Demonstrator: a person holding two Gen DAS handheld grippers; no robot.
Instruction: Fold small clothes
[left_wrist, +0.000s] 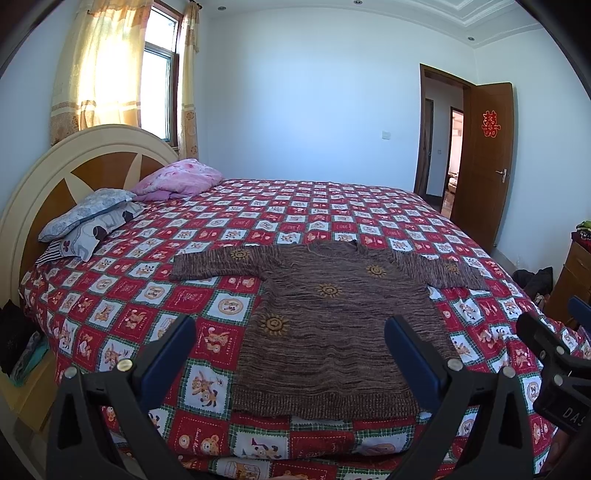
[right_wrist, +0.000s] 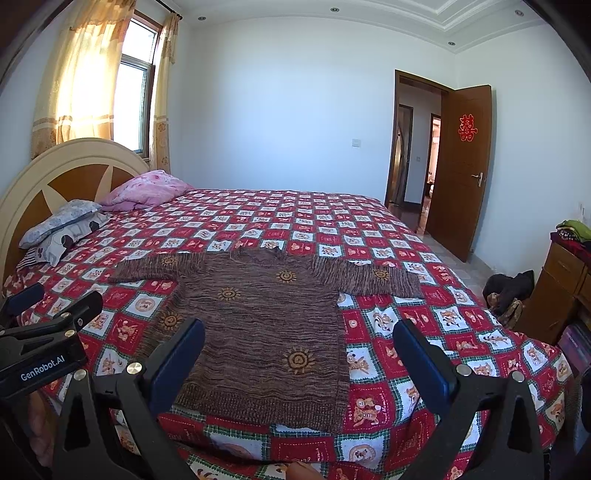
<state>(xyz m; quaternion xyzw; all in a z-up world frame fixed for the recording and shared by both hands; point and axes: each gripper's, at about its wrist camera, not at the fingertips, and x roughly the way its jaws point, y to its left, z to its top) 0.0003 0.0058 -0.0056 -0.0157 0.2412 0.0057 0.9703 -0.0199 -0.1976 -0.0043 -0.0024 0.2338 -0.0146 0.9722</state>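
A small brown knitted sweater (left_wrist: 325, 317) with orange sun motifs lies flat on the bed, both sleeves spread out sideways, hem toward me. It also shows in the right wrist view (right_wrist: 266, 332). My left gripper (left_wrist: 290, 328) is open and empty, held above the near edge of the bed in front of the hem. My right gripper (right_wrist: 299, 332) is open and empty, beside the left one and a little to its right. Each gripper shows at the edge of the other's view: the right gripper (left_wrist: 554, 354) and the left gripper (right_wrist: 48, 332).
The bed (left_wrist: 314, 210) has a red and white checked cover. Pillows (left_wrist: 92, 218) lie against the headboard (left_wrist: 74, 166) at the left. A wooden cabinet (right_wrist: 561, 288) with clothes on it and a dark bag (right_wrist: 509, 291) stand right of the bed. The door (right_wrist: 461, 170) is open.
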